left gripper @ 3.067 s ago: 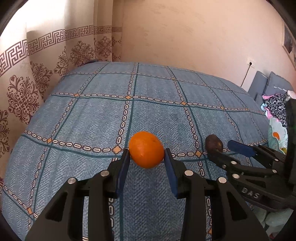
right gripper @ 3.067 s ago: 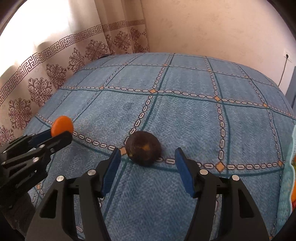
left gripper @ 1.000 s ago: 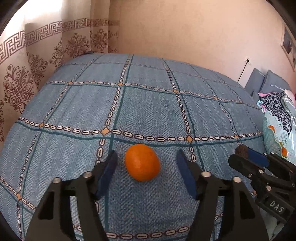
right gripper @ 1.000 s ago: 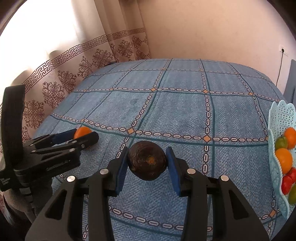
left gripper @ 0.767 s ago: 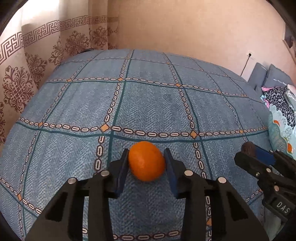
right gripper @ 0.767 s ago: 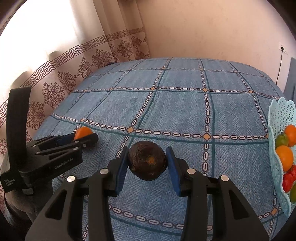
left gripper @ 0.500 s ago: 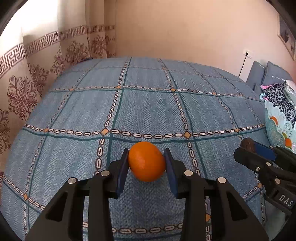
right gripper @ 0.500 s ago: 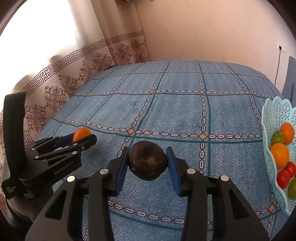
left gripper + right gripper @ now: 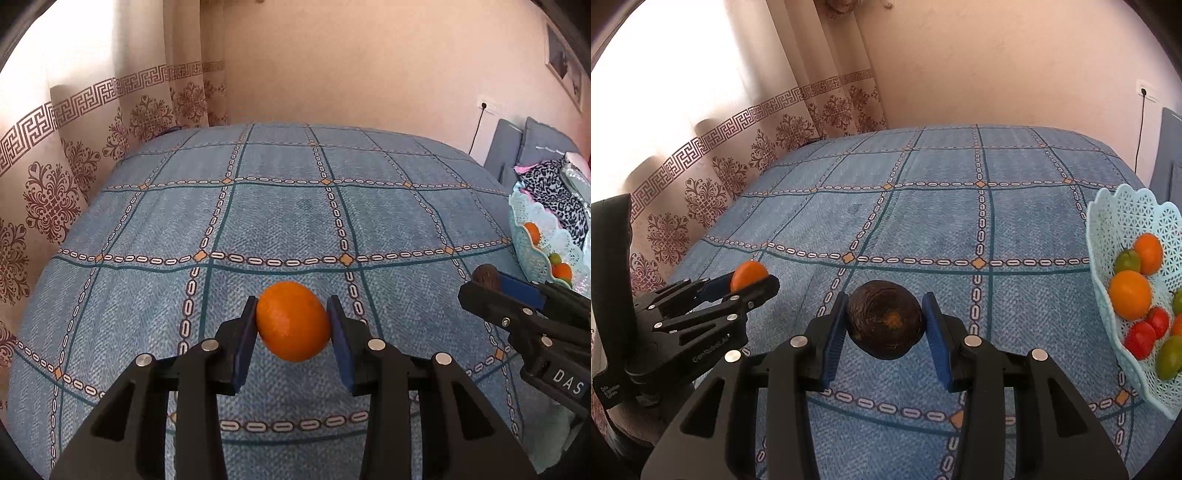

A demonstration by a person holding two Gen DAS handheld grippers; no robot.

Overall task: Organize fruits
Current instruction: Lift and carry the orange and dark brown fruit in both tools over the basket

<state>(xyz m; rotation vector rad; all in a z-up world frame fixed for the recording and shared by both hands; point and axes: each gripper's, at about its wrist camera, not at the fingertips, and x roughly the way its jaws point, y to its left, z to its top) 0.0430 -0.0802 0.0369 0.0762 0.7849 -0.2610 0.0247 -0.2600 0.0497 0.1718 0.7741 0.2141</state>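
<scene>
The bed (image 9: 1015, 221), under a blue checked cover, spreads out ahead of and below both claws, with a patterned curtain (image 9: 746, 147) beyond its far-left edge. To the right of the right claw (image 9: 884, 325) stands a pale lattice fruit basket (image 9: 1123, 206), already holding oranges, green fruit and red ones; from the left claw (image 9: 291, 321) it sits far off to the right, past the other claw.

The right claw is narrowed onto a dark brown round fruit (image 9: 884, 319), its blue pads pressed to either side; I cannot name the fruit with certainty. The left claw is likewise closed around an orange (image 9: 293, 320), carried above the cover.

Both fruits look ready to be carried to the basket, and the risks lie there. Each is round and held only at two small contact patches, so a quick swing or a tilt could roll it out onto the bed. The basket is fairly full, so a fruit released high may bounce off the pile and over the scalloped rim. Two claws converging on one basket could also knock together.
</scene>
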